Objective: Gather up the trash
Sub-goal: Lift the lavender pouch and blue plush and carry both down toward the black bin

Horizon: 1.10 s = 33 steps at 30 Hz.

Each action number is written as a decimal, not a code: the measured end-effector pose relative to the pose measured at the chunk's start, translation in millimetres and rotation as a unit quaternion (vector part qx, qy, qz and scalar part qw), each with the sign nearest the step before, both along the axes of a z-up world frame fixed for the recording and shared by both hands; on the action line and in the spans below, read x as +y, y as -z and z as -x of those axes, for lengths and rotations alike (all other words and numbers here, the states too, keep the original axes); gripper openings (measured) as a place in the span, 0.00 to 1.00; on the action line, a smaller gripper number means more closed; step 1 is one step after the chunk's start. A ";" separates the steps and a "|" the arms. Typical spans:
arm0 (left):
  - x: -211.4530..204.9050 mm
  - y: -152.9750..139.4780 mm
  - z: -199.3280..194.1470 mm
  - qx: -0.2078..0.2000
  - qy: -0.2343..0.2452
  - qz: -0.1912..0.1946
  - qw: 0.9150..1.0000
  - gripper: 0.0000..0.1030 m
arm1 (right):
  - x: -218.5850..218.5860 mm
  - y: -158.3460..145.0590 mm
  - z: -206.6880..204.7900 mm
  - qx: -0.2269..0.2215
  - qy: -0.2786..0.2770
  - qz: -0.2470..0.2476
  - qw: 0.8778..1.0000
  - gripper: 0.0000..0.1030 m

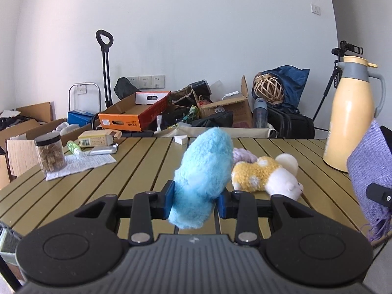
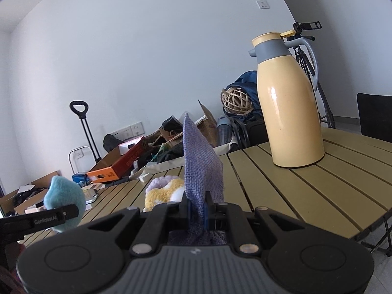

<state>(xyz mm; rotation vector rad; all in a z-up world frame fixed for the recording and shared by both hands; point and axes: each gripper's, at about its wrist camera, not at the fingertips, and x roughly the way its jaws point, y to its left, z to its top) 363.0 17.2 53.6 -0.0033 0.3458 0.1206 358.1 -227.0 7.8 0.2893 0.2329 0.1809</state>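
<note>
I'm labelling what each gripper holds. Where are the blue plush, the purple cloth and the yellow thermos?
blue plush [image 1: 204, 171]: left wrist view, middle of its fluffy body.
purple cloth [image 2: 201, 161]: right wrist view, centre of the woven panel.
yellow thermos [image 2: 291, 112]: right wrist view, mid body.

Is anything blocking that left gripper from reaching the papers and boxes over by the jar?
No obstacle on the table, but the left gripper is shut on a blue plush, so it cannot pick up the leaflet yet.
</note>
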 end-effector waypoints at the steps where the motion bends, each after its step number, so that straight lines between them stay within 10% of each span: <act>1: 0.5 1.2 5.1 0.001 0.002 0.002 1.000 0.33 | 0.4 1.1 4.8 0.001 -0.002 0.000 1.000 0.09; 33: -4.2 77.6 128.2 0.090 0.052 -0.015 0.995 0.33 | 11.9 72.2 96.0 0.139 -0.055 0.050 0.988 0.09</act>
